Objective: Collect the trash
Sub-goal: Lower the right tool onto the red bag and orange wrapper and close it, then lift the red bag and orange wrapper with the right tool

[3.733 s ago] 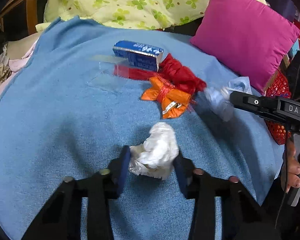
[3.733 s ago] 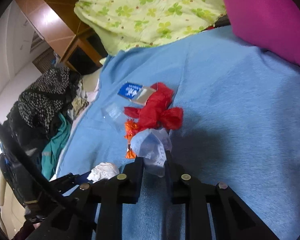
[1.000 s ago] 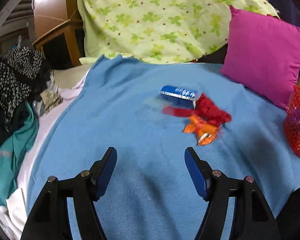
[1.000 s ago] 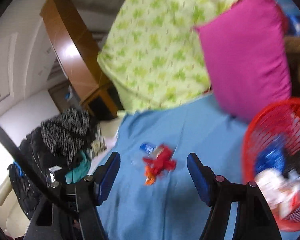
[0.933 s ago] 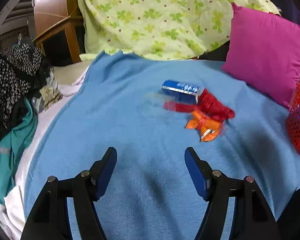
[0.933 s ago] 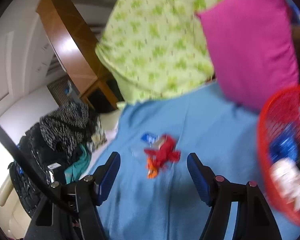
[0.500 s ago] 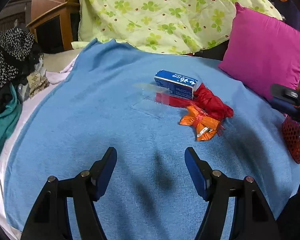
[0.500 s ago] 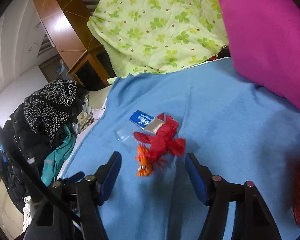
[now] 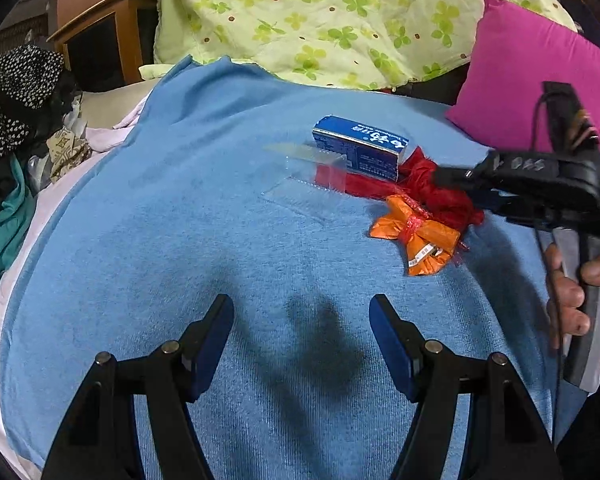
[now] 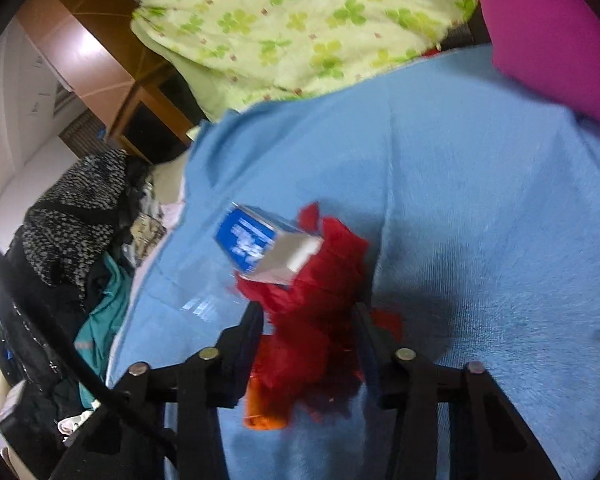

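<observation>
Bed surface draped with a blue blanket (image 9: 188, 216), seen from both wrist views. Left gripper (image 9: 302, 332) hovers over bare blanket at 6 o'clock of the left view, its blue-padded fingers (image 9: 210, 340) spread apart and grasping nothing. The trash cluster lies at about 2 o'clock from it: a blue carton (image 9: 360, 152), a clear plastic sheet (image 9: 304, 184) just beside the carton at its 8 o'clock, a crumpled red wrapper (image 9: 432, 192) touching the carton's near end, and an orange wrapper (image 9: 420, 236) lying against the red one at its 6 o'clock. Right gripper (image 10: 310, 344), carried by a hand (image 9: 580, 300) at 3 o'clock of the left view, straddles the red wrapper, its jaws closing with the wrapper between them; whether the pads already press it cannot be told through the blur. A magenta pillow (image 9: 540, 76) and a green floral quilt (image 9: 320, 20) lie beyond, at 12 to 2 o'clock.
</observation>
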`<action>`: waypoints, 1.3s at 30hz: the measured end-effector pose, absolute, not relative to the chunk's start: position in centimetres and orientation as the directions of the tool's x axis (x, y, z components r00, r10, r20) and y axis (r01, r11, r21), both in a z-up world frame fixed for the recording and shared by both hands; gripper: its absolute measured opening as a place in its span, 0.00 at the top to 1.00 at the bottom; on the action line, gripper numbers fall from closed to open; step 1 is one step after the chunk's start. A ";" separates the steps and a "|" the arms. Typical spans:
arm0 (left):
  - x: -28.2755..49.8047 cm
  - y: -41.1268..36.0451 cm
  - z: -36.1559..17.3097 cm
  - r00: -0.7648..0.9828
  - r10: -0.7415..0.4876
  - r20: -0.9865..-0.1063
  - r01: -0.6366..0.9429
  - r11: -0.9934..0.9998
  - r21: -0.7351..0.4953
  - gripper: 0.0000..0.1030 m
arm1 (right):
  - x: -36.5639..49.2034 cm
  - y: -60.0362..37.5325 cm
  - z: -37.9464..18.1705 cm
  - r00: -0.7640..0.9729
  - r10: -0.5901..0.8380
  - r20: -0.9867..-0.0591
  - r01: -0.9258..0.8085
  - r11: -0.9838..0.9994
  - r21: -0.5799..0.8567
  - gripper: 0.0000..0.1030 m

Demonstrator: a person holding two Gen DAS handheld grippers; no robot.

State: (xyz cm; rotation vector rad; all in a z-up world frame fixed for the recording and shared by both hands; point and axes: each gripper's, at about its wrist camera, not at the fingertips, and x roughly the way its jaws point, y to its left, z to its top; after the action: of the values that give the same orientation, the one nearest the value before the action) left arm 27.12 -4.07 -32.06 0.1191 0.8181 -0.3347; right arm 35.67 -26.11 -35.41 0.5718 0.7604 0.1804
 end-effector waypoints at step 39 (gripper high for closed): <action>31.8 -4.1 -28.3 0.700 -0.244 -0.671 0.302 0.953 -0.031 0.31 | 36.2 -26.9 -36.6 0.692 0.423 -0.585 0.073 0.765 0.639 0.65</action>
State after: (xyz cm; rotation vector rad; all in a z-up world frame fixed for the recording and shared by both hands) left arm 31.79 -4.09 -28.28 0.0839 0.7345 -0.3042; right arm 36.15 -26.92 -36.63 0.6864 0.7962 0.2138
